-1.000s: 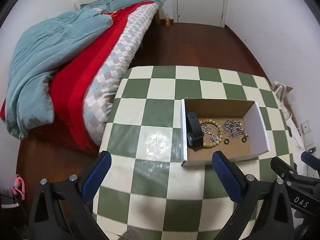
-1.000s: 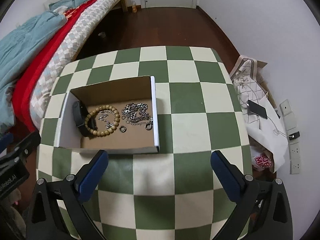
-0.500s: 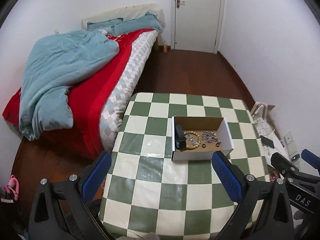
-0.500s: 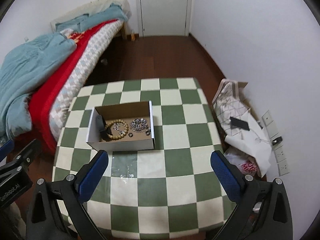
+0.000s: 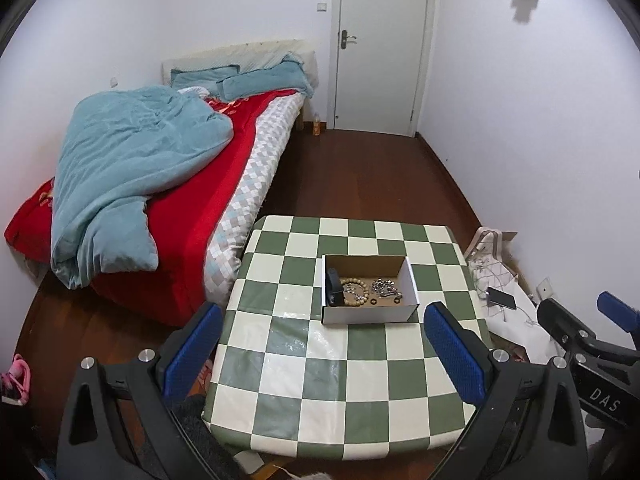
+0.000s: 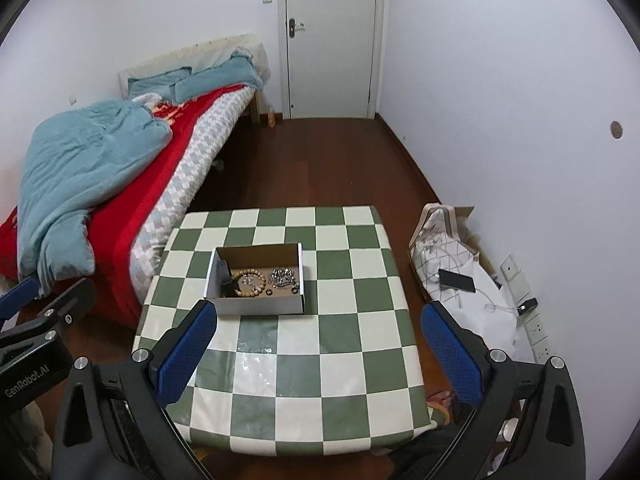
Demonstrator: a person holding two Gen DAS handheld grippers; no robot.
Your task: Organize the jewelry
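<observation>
A small open cardboard box (image 5: 368,314) (image 6: 260,305) stands on the green-and-white checked table (image 5: 332,364) (image 6: 304,344). Inside lie a black band (image 5: 333,290) (image 6: 225,277), a wooden bead bracelet (image 5: 357,289) (image 6: 253,283), a heap of silver chain (image 5: 385,286) (image 6: 284,275) and small dark rings (image 5: 397,300). My left gripper (image 5: 324,350) hangs open, high above the table's near half with nothing between its blue pads. My right gripper (image 6: 318,350) is likewise open and empty, well back from the box.
A bed (image 5: 168,184) with a red cover and teal duvet runs along the left. A white door (image 5: 378,44) is at the far end. Right of the table lie a bag (image 6: 440,236), a phone (image 6: 456,280) and cables on white sheets by the wall sockets (image 6: 538,330).
Both grippers have pulled up and back from the table, so the box looks much smaller and more of the room shows. Both stay open; the jewelry in the box is unmoved.
</observation>
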